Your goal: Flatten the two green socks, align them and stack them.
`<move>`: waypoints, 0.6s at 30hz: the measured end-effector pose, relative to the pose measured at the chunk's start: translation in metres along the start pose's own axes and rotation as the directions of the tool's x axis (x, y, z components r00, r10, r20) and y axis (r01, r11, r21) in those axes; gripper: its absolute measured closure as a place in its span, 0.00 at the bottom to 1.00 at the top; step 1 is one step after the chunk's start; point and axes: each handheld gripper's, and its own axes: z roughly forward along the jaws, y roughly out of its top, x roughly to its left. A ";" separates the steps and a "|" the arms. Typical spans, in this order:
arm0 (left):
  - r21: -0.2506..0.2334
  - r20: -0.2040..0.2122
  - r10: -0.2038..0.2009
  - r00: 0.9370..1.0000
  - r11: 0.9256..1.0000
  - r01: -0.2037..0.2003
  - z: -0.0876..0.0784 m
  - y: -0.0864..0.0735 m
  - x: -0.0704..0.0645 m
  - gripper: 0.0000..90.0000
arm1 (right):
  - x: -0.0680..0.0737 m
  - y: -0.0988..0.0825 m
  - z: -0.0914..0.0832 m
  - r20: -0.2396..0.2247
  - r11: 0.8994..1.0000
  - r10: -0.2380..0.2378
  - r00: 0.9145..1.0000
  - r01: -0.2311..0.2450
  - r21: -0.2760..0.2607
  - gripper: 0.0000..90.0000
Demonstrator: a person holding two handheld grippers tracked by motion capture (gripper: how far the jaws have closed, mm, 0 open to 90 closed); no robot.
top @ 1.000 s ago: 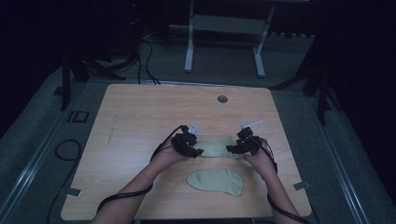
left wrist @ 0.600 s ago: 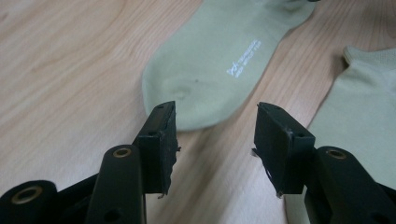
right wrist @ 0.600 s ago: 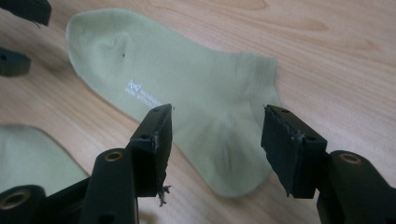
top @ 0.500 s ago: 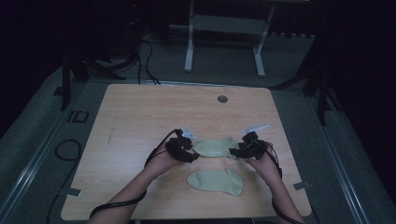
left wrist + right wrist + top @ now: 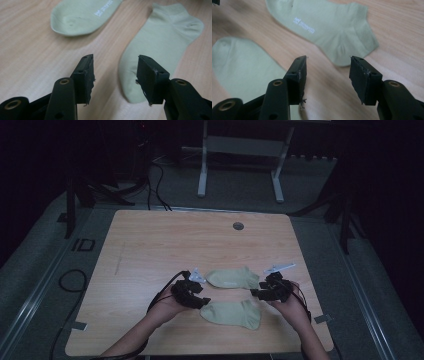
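High view: two pale green ankle socks lie flat on the wooden bench (image 5: 150, 245), toward the person's edge of it. The far sock (image 5: 232, 277) lies crosswise with small white lettering on it; the near sock (image 5: 231, 314) lies just in front of it, also crosswise, and a narrow strip of bare wood separates the two. The left gripper (image 5: 202, 301) sits at the near sock's left end, held in the left hand (image 5: 170, 306), with its cable looping back along the forearm. The right gripper (image 5: 254, 293) sits on the right, between the right ends of the two socks, held in the right hand (image 5: 290, 302).

Left gripper view: the black jaws stand apart with nothing between them but bare wood, and the toe of the near sock (image 5: 160, 47) lies just under and past the right-hand jaw. The far sock (image 5: 82, 16) lies farther off to the upper left.

Right gripper view: the jaws also stand apart and grip nothing, though they have just been closing somewhat. The heel end of the lettered sock (image 5: 329, 27) lies just beyond the jaws, and the other sock (image 5: 242, 67) lies at the left, beside and partly behind the left-hand jaw.
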 end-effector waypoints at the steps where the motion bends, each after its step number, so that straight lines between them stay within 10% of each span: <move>1: 0.002 -0.010 0.004 1.000 1.000 -0.004 0.000 -0.001 -0.002 0.53 | 0.000 -0.002 -0.002 -0.001 1.000 0.004 1.000 -0.004 -0.002 0.55; 18: 0.058 -0.005 -0.032 0.999 0.998 0.032 0.021 -0.026 -0.010 0.57 | 0.027 -0.048 0.000 -0.028 0.993 -0.063 0.998 0.065 0.095 0.63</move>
